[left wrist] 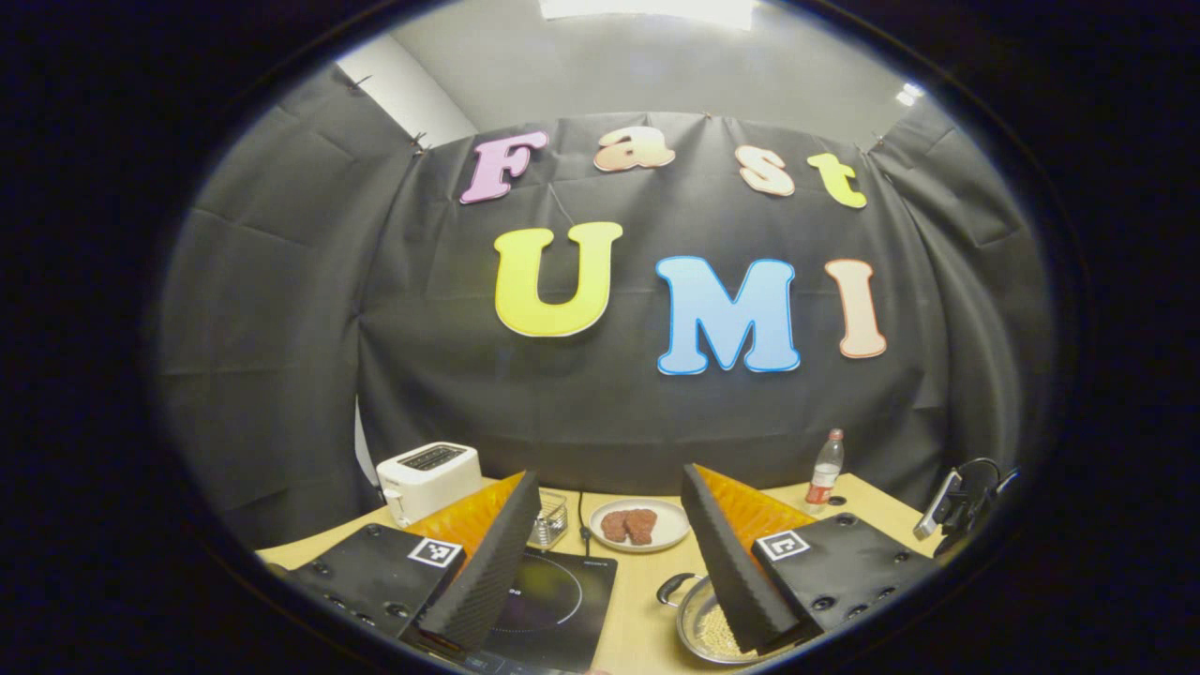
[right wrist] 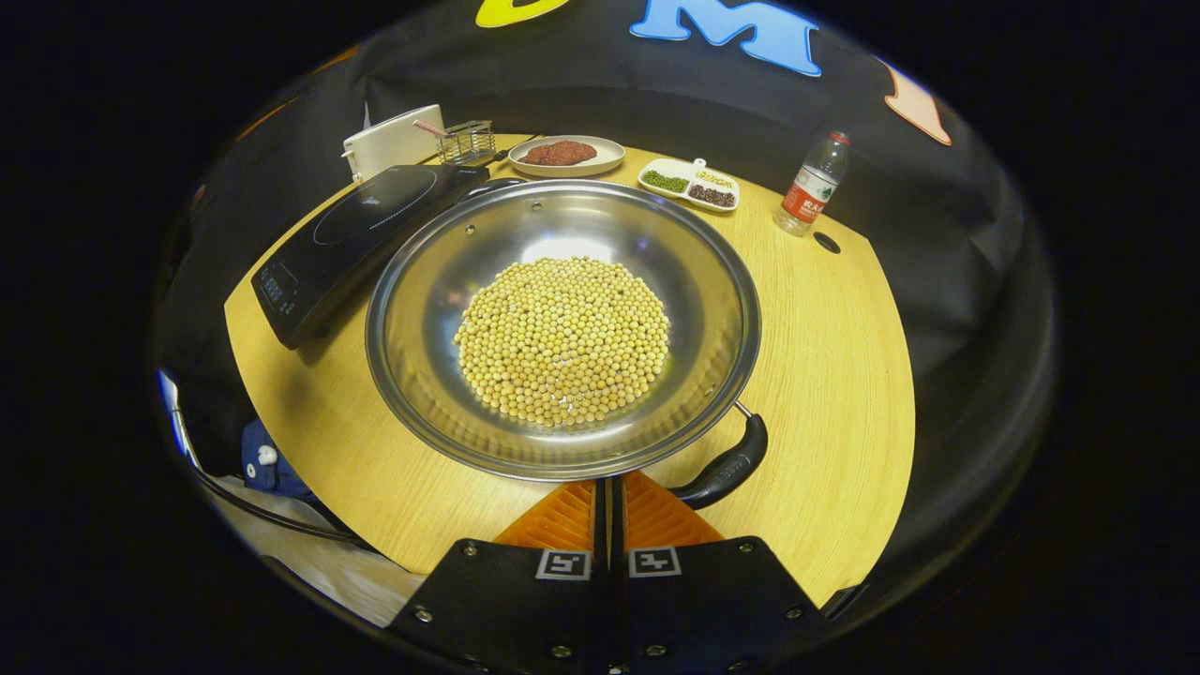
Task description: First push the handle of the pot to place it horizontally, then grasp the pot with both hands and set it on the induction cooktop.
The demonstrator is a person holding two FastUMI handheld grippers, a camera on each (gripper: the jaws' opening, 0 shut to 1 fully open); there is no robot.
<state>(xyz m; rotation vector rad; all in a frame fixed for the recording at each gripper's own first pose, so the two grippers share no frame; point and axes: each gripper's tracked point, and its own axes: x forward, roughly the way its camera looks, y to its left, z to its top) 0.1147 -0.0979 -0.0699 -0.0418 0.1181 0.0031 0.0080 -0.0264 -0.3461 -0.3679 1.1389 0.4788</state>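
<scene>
A wide steel pot [right wrist: 694, 272] holding yellow beans [right wrist: 562, 337] sits on the wooden table, in the middle of the right gripper view. Its black near handle [right wrist: 727, 469] points toward me and to the right; the far handle [right wrist: 487, 185] lies by the black induction cooktop [right wrist: 347, 234] to the pot's left. My right gripper [right wrist: 607, 483] is shut, its tips at the pot's near rim just left of the near handle, nothing seen between them. In the left gripper view my left gripper [left wrist: 611, 472] is open, raised above the table, with the cooktop [left wrist: 544, 600] below its left finger and the pot [left wrist: 698, 619] under its right finger.
At the back of the table [right wrist: 825, 375] stand a white toaster [right wrist: 394, 141], a wire basket [right wrist: 467, 141], a plate of meat [right wrist: 562, 153], a divided dish of beans [right wrist: 689, 183] and a water bottle [right wrist: 808, 187]. Dark gear [left wrist: 961, 506] sits at the table's right edge.
</scene>
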